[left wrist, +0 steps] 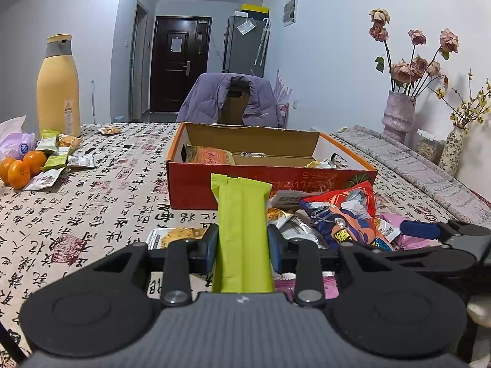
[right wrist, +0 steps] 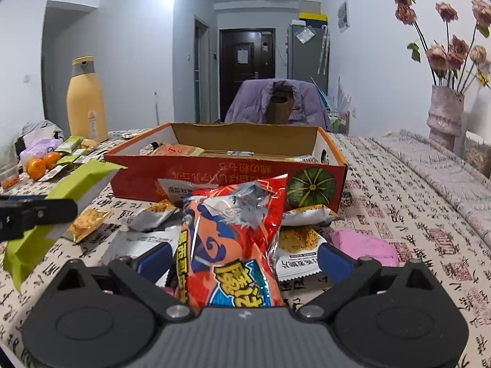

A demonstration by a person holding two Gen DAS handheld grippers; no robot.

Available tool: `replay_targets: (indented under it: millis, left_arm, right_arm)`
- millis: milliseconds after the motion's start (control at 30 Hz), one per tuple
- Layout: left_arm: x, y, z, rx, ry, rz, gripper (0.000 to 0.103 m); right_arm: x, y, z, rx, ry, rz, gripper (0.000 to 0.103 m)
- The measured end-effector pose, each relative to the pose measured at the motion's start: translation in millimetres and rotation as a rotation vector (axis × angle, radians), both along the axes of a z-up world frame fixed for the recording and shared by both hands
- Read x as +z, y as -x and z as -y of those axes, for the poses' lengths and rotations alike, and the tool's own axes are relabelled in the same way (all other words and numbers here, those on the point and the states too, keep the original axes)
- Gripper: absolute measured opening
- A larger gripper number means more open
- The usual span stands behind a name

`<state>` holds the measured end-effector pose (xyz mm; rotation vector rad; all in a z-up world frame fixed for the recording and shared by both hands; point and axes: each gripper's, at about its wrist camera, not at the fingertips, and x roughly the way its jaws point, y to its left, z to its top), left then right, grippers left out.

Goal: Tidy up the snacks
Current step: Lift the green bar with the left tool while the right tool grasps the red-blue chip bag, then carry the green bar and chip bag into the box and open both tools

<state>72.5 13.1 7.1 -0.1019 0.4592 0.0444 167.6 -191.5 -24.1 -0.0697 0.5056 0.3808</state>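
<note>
My left gripper (left wrist: pixel 243 245) is shut on a long green snack bar (left wrist: pixel 242 224) and holds it upright above the table, just before the red cardboard box (left wrist: pixel 196 184). The bar also shows in the right wrist view (right wrist: pixel 70 193), with the left gripper's finger across it. My right gripper (right wrist: pixel 244 260) is open, its blue fingers (right wrist: pixel 333 260) on either side of a red and blue chip bag (right wrist: pixel 233 239) that lies on a pile of small snack packets (right wrist: pixel 300 245). The box (right wrist: pixel 214 178) holds a few packets. The right gripper's finger shows in the left wrist view (left wrist: pixel 417 230).
A yellow bottle (left wrist: pixel 58 92), oranges (left wrist: pixel 21 168) and more green packets (left wrist: pixel 55 150) sit at the far left of the calligraphy tablecloth (left wrist: pixel 92 214). A pink packet (right wrist: pixel 365 245) lies right of the pile. Vases with flowers (left wrist: pixel 399 116) stand at right. A chair with a purple jacket (left wrist: pixel 230 98) is behind the box.
</note>
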Motion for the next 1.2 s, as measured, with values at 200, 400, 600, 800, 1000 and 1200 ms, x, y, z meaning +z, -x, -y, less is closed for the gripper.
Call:
replay_targets:
  millis: [200,400,600,800,1000,1200]
  left_arm:
    - [-4.7,-3.4,0.6,-0.008,0.009,-0.010,0.034]
    - [-8.0,-6.3,1.2,-0.022,0.017,-0.014,0.034]
    - [-7.5,-9.3,2.0,-0.030,0.019,-0.011,0.034]
    - [-3.5,-12.0,3.4,-0.040,0.019,0.004,0.034]
    - [8.1,-20.4,3.2,-0.042,0.022,0.035,0.034]
    - [26.1,-35.6,4.5,-0.050,0.015,0.081,0.034]
  right_arm:
    - [-10.7,-3.0,-10.0,0.025,0.019,-0.030,0.088]
    - [-14.8,0.3,-13.7,0.032,0.045,-0.022,0.066]
    - [-11.4,3.5,-7.4,0.045,0.013,-0.016,0.064]
    - [-0.6,8.0,-0.1,0.051,-0.022,0.009,0.063]
    - [13.1,4.6,6.7,0.038,-0.044,0.044,0.063]
    - [30.7,-9.2,9.1,0.025,-0.067,0.088,0.063]
